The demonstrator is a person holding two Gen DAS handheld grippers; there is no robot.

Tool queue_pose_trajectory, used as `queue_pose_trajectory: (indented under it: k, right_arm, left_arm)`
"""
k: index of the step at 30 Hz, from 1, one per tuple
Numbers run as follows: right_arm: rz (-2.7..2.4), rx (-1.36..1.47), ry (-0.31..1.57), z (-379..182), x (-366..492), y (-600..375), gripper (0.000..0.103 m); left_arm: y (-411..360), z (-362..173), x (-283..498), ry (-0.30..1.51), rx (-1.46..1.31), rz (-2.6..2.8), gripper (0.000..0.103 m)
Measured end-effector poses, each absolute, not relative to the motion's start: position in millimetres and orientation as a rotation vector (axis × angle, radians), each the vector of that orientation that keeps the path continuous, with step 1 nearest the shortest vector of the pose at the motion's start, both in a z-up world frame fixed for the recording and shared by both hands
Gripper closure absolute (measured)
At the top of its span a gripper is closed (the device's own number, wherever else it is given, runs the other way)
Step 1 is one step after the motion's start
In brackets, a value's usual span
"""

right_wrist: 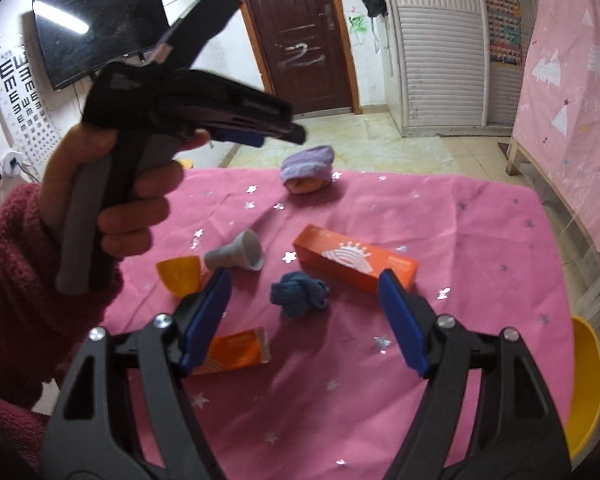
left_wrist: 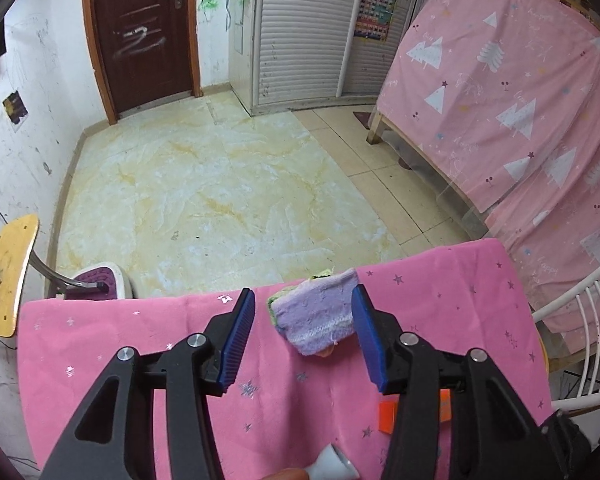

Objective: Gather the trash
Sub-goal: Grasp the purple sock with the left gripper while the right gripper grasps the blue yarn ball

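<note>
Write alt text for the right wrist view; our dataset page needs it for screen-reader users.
The open right gripper hovers over a pink starred tablecloth scattered with a blue yarn ball, two orange boxes, a grey funnel and a purple cloth bundle. The left gripper is raised at left.

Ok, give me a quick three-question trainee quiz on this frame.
1. True or false: the left claw is shut on the purple cloth bundle.
2. Which lies nearest the far table edge: A) long orange box B) purple cloth bundle C) blue cloth knot?
3. Fill in: the grey funnel lies beside a ___ cup.

Key: 1 false, it is open; 2 B; 3 yellow.
</note>
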State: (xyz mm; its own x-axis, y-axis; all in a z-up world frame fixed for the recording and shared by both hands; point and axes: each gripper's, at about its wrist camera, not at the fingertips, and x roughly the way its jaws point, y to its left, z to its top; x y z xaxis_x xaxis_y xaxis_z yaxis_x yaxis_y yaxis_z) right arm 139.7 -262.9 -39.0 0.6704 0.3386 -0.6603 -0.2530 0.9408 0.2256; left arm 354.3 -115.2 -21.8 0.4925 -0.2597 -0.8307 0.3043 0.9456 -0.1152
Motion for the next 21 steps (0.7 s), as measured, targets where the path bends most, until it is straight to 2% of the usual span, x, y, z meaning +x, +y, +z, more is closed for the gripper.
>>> queue_pose_trajectory:
  k: [4, 12, 15, 18, 20, 21]
  right_arm:
    - [0.368, 0.095, 0.795, -46, 145, -249, 0.03]
    - [0.385, 0.09, 0.82, -55, 155, -240, 0.03]
    - [0.386, 0.088, 0.84, -59, 158, -238, 0.03]
    - [0.382, 0.09, 0.845, -60, 158, -238, 0.036]
    - [0.378, 0.096, 0.857, -63, 160, -238, 0.039]
    - [0.373, 0.102, 0.863, -63, 161, -239, 0.041]
  left_arm:
    - [-121, -35, 365, 1.037, 0.04, -0.368, 0.052]
    - [-131, -53, 379, 1.083, 0.048, -0.365, 0.049]
    - [-132, -58, 381, 1.093, 0.051, -0.361, 0.049]
    - [-135, -63, 381, 1.098, 0.055, -0.356, 0.049]
    - [-135, -65, 379, 1.101, 0.056, -0.356, 0.051]
    - [-136, -65, 378, 1.099, 0.062, -0.353, 0.056]
